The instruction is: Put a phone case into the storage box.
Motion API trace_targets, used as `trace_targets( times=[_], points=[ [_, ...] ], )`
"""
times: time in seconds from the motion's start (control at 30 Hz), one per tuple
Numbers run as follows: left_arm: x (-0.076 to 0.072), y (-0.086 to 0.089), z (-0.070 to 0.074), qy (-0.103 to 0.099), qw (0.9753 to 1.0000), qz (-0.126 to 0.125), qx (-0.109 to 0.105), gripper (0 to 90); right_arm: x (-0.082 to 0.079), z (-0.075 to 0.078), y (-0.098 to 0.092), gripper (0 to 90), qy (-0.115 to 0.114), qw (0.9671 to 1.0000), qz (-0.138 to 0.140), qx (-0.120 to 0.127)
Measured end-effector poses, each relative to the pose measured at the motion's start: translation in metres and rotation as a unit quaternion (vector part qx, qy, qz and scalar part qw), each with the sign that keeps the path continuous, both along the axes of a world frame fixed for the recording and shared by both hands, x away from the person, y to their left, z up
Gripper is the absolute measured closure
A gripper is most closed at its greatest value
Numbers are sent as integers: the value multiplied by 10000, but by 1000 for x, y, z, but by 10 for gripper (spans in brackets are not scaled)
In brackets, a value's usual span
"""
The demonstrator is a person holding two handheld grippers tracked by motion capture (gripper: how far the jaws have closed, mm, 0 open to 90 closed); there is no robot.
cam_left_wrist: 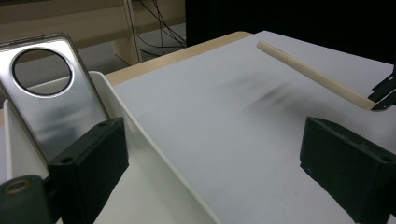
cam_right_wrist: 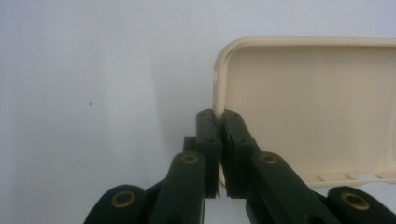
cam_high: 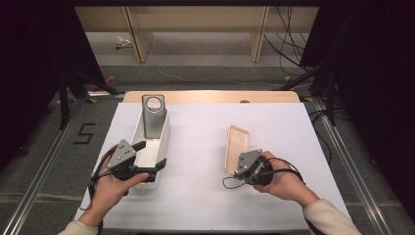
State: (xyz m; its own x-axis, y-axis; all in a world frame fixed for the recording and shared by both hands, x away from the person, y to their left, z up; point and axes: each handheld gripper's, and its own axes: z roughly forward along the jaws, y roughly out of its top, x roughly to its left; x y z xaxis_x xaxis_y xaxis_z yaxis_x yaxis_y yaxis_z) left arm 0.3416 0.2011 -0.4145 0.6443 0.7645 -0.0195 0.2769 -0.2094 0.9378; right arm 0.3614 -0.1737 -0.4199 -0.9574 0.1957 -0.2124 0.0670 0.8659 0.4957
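A cream phone case point(cam_high: 236, 142) is right of centre on the white table point(cam_high: 195, 161), and my right gripper point(cam_high: 237, 169) is shut on its near edge. In the right gripper view the jaws point(cam_right_wrist: 218, 119) pinch the rim of the case point(cam_right_wrist: 303, 102), whose hollow side faces the camera. A white tray point(cam_high: 165, 128) stands at the left, with a silver plate point(cam_high: 152, 117) with a round hole leaning inside it. My left gripper point(cam_high: 149, 155) is open astride the tray's right wall point(cam_left_wrist: 154, 163), near the silver plate point(cam_left_wrist: 46, 93). The case point(cam_left_wrist: 313, 74) looks tilted above its shadow.
The table's wooden far edge point(cam_high: 210, 96) runs behind the white sheet. Beyond it are wooden shelf legs point(cam_high: 139, 39) and loose cables point(cam_high: 288, 44) on the floor. Black stands point(cam_high: 66, 93) flank both sides. A "5" mark point(cam_high: 84, 133) is on the floor at the left.
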Motion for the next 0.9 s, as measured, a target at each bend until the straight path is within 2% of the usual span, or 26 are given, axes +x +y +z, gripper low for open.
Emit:
trace_targets(
  times=[0.17,0.33,0.63,0.9],
  points=[
    [3,-9,3,68,9999,-12,81,82,-3,0,2,872,30,10000,8,45],
    [8,-18,6,126,9999,-51,75,97,-5,0,5,873,28,10000,32,75],
    [26,-41,21,185,9995,-247,32,115,-7,0,9,872,53,9999,80,106],
    [40,-65,28,299,9985,-421,165,128,-8,1,11,872,61,9998,107,127]
  ],
)
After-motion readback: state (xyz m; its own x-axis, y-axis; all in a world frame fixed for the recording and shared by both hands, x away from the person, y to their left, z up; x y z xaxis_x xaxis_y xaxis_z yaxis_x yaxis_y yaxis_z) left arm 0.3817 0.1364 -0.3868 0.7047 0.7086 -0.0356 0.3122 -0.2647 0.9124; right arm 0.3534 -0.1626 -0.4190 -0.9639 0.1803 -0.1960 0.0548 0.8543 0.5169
